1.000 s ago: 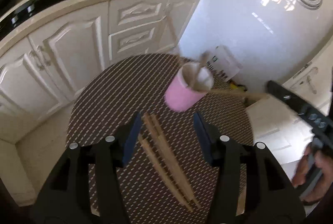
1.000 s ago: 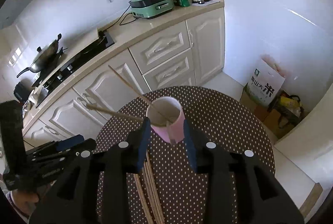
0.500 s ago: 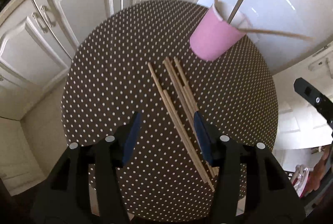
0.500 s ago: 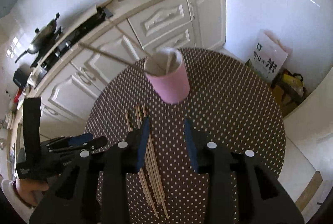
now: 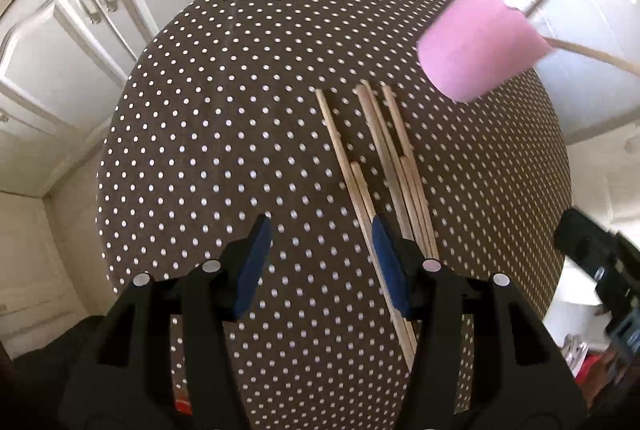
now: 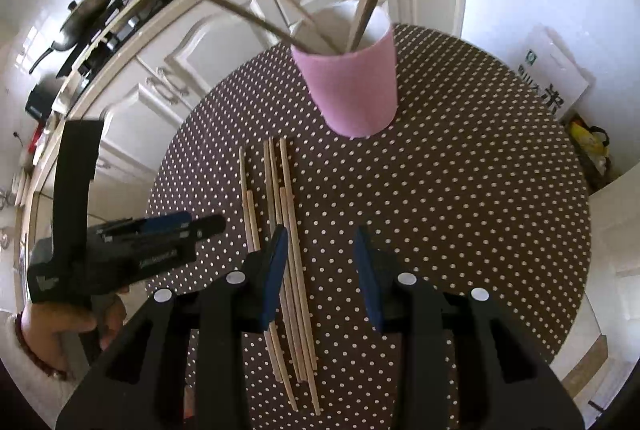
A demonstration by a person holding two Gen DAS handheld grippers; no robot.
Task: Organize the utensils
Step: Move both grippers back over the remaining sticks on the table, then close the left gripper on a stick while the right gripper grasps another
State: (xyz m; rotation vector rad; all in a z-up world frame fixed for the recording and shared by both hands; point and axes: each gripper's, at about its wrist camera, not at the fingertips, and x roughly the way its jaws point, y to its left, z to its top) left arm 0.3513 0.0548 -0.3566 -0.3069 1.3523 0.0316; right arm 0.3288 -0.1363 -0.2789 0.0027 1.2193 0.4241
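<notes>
Several wooden chopsticks (image 5: 374, 166) (image 6: 289, 226) lie side by side on the round table with the brown dotted cloth (image 5: 216, 126) (image 6: 460, 190). Behind them stands a pink cup (image 5: 478, 40) (image 6: 352, 86) with a few chopsticks leaning out of it. My left gripper (image 5: 320, 254) hovers open over the table, its right finger above the bundle's near part. My right gripper (image 6: 322, 262) is open too, its left finger over the same bundle. Neither holds anything. In the right wrist view the left gripper (image 6: 200, 226) shows at the left, held by a hand.
White kitchen cabinets (image 5: 80, 30) and a counter with a wok (image 6: 84, 18) on a stove run behind the table. A printed bag (image 6: 556, 78) and a yellow item sit on the floor at the right. The table edge curves close in front of both grippers.
Both grippers have sunk toward the table and tipped further downward. The cup has slid up in both views and the lying chopsticks now sit close under the fingers.
</notes>
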